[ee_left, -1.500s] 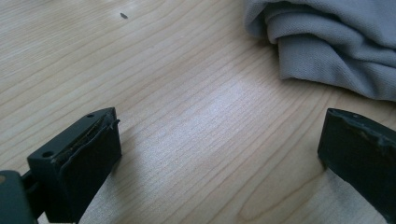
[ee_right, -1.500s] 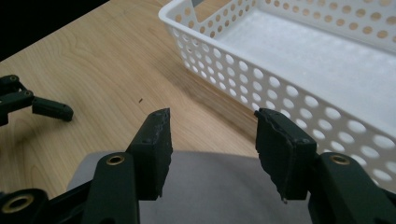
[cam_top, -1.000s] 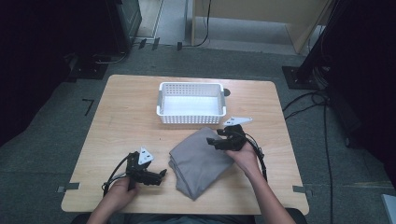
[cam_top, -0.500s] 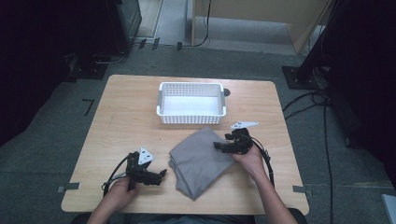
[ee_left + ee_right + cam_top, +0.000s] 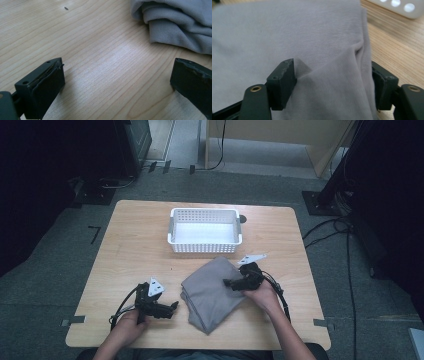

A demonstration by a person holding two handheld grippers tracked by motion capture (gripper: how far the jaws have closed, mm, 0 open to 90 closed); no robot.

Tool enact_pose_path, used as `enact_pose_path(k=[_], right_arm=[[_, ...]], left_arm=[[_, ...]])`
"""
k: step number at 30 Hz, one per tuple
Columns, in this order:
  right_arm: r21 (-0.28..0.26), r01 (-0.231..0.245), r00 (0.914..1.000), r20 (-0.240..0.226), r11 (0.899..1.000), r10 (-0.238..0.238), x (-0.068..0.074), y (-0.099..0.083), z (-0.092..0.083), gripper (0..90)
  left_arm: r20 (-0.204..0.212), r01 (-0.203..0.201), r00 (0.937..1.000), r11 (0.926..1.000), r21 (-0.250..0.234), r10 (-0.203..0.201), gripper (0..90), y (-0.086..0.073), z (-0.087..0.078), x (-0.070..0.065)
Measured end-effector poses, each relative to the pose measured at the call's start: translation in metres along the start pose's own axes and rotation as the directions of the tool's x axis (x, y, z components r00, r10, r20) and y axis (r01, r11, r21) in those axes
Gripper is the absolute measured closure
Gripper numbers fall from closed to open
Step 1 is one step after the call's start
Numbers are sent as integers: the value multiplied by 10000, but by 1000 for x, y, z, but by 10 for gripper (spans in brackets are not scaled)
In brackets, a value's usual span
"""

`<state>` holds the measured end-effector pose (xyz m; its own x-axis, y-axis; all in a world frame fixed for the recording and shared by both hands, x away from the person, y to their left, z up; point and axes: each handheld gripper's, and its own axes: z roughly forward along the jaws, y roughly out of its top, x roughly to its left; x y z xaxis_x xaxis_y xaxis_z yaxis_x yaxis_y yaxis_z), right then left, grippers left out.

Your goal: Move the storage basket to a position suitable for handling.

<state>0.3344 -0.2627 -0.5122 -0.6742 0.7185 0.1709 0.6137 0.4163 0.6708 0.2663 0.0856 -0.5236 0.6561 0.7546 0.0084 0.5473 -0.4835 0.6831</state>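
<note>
A folded grey cloth [image 5: 212, 292] lies on the wooden table [image 5: 135, 235] in front of a white basket [image 5: 205, 247]. My right gripper [image 5: 227, 282] rests on the cloth's right side, pointing left. In the right gripper view, a raised bunch of the cloth [image 5: 287, 30] sits between the jaws of the right gripper [image 5: 330, 67]. They have just been closing, and both pads press into the fabric. My left gripper [image 5: 174, 306] stands open over bare wood left of the cloth. In the left gripper view, the cloth's folded edge [image 5: 175, 22] lies ahead of the left gripper [image 5: 117, 67], untouched.
The white perforated basket [image 5: 397, 6] stands empty just beyond the cloth. Cables trail from both grippers toward the table's front edge. Bare wood lies left of the cloth and around the basket. Dark stands and cables sit on the floor around the table.
My right gripper has sunk and come a little toward the front edge, onto the cloth's right side. The left gripper has kept still.
</note>
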Motion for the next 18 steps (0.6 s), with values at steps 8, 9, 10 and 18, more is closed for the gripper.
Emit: enact_pose_path(k=[8, 9, 10, 18], right_arm=[[615, -89, 9999, -116, 9981, 96, 10, 3, -4, 538], [666, -140, 9996, -216, 9977, 155, 10, 3, -4, 565], [735, -211, 9992, -326, 9971, 235, 11, 3, -4, 587], [1159, -348, 9993, -112, 9927, 363, 16, 18, -11, 759]], left_arm=[[0, -2, 10000, 10000, 4, 2, 0, 0, 0, 0], [0, -3, 10000, 10000, 3, 3, 0, 0, 0, 0], [1, -10, 10000, 10000, 4, 10, 0, 0, 0, 0], [2, -2, 10000, 10000, 8, 2, 0, 0, 0, 0]])
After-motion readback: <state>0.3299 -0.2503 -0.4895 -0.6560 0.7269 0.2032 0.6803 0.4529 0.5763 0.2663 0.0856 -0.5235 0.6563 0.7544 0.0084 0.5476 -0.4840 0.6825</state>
